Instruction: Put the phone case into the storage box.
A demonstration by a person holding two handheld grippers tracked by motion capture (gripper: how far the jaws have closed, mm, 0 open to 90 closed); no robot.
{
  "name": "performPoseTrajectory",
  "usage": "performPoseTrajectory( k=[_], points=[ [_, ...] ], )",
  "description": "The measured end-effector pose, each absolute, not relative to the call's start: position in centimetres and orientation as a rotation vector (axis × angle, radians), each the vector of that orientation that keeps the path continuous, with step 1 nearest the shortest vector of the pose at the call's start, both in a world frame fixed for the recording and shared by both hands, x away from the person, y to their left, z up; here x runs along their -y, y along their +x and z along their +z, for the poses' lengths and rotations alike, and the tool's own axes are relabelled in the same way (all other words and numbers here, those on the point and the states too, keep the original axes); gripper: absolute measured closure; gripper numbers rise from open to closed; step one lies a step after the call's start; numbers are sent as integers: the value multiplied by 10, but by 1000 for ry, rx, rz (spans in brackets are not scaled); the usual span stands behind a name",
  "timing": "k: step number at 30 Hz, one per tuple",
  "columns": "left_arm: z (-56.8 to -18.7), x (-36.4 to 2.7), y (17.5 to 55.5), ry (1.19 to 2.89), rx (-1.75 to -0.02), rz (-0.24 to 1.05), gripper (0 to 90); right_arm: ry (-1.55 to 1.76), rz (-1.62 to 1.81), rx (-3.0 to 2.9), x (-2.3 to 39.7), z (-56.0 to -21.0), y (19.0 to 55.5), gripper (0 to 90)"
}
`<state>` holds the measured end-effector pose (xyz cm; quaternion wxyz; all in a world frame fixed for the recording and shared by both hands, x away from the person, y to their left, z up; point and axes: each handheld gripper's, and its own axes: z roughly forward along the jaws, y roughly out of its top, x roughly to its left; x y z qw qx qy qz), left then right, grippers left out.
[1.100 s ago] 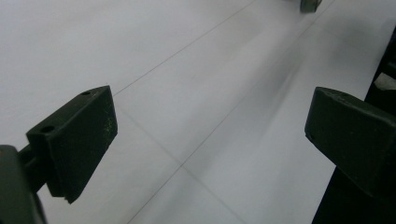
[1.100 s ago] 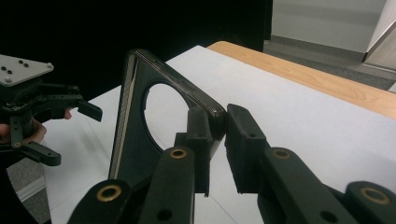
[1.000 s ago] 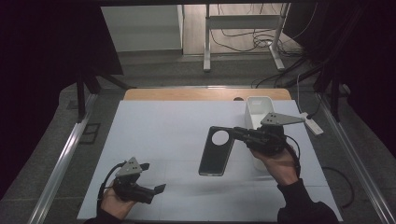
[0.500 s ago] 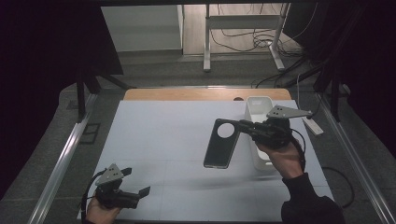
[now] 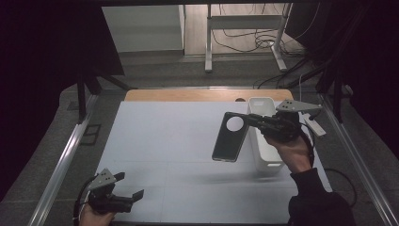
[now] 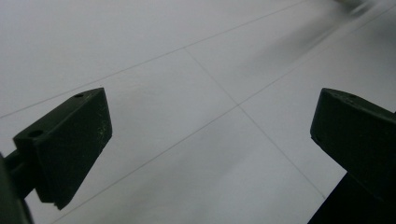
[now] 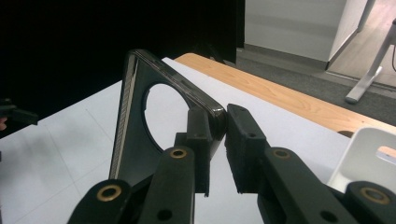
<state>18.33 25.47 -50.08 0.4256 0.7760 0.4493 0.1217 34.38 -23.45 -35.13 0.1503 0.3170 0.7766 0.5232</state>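
The right gripper (image 7: 217,135) has its fingers (image 7: 243,144) pinched on the top edge of a dark phone case (image 7: 140,121), close to the corner beside the round camera hole. In the high view the right gripper (image 5: 254,121) holds the phone case (image 5: 229,137) in the air above the worktop (image 5: 164,141), hanging tilted, just left of a white bin (image 5: 264,141) that stands at the worktop's right side. The person's hand (image 5: 292,150) comes in from the lower right. The left gripper (image 5: 129,188) sits low at the near left corner, its fingers (image 6: 70,144) spread wide with nothing between them, well apart from the phone case.
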Motion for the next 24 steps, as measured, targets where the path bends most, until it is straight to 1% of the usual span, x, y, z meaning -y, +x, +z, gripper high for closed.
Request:
performPoseTrajectory(
  k=[9, 17, 19, 24],
  points=[
    [-501, -257, 182, 1937, -1136, 363, 0, 929, 1483, -2199, 248, -346, 353, 795],
    [-501, -256, 183, 1941, -1143, 365, 0, 934, 1452, -2179, 257, -341, 363, 796],
    [-501, -255, 183, 1951, -1142, 396, 0, 942, 1438, -2167, 261, -339, 367, 796],
    [-502, -255, 183, 1960, -1145, 391, 0, 949, 1427, -2149, 268, -336, 373, 796]
  ],
)
